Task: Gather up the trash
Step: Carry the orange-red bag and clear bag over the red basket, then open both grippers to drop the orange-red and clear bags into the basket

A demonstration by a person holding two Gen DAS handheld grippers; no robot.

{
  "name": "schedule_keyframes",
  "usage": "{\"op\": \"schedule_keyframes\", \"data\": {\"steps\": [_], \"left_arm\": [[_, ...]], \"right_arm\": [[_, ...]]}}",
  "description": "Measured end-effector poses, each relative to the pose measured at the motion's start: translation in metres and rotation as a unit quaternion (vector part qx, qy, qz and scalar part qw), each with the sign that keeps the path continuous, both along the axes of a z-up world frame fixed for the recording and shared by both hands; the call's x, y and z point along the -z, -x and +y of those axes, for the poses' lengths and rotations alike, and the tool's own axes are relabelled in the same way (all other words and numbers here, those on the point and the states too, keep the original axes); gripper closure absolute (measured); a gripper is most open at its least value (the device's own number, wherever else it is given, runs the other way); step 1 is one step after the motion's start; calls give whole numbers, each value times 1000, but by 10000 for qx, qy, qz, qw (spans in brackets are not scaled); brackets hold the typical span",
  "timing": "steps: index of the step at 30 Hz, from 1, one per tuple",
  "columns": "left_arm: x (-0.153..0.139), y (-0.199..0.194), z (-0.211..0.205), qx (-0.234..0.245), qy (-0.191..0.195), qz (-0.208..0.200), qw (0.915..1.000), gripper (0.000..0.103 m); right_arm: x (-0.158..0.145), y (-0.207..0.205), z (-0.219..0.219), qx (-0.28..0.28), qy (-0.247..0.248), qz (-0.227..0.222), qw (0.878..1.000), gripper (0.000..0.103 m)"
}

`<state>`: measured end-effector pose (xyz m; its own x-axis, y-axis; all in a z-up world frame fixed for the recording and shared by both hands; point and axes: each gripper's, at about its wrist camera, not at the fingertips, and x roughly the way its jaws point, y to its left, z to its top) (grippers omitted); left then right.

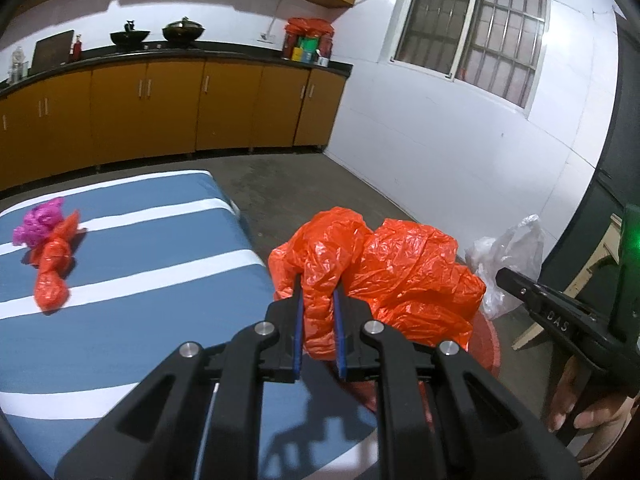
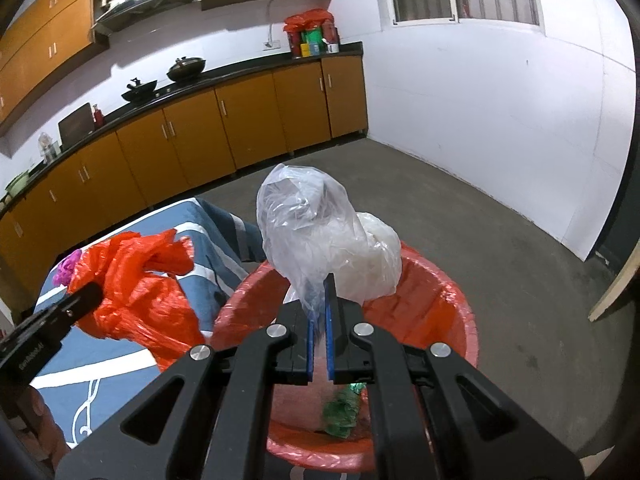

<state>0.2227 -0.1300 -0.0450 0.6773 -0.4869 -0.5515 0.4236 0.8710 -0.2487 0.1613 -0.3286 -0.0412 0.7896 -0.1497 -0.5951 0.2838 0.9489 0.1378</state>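
Orange plastic, a crumpled bag (image 1: 380, 272), is pinched in the left hand-held gripper (image 1: 318, 312) at the worktop (image 1: 140, 320) edge, left of the red bin (image 2: 460, 320). The right hand-held gripper (image 2: 319, 316) clamps a clear bag (image 2: 320, 232) directly above the bin, so it is probably nearer to dropping.

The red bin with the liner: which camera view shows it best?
The right wrist view. There the red bin shows its rim, its inside and a green scrap at the bottom. In the left wrist view only a strip of its rim shows behind the orange bag.
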Motion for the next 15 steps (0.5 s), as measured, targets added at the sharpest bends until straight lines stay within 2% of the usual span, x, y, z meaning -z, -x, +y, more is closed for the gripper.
{"op": "schedule_keyframes", "data": {"steps": [14, 15], "left_arm": [[24, -18, -53, 411, -131, 315, 9986, 88], [26, -20, -55, 417, -131, 347, 9984, 84]], "right_arm": [[-1, -12, -17, 198, -219, 16, 9996, 97], [0, -13, -18, 187, -224, 28, 9996, 97]]}}
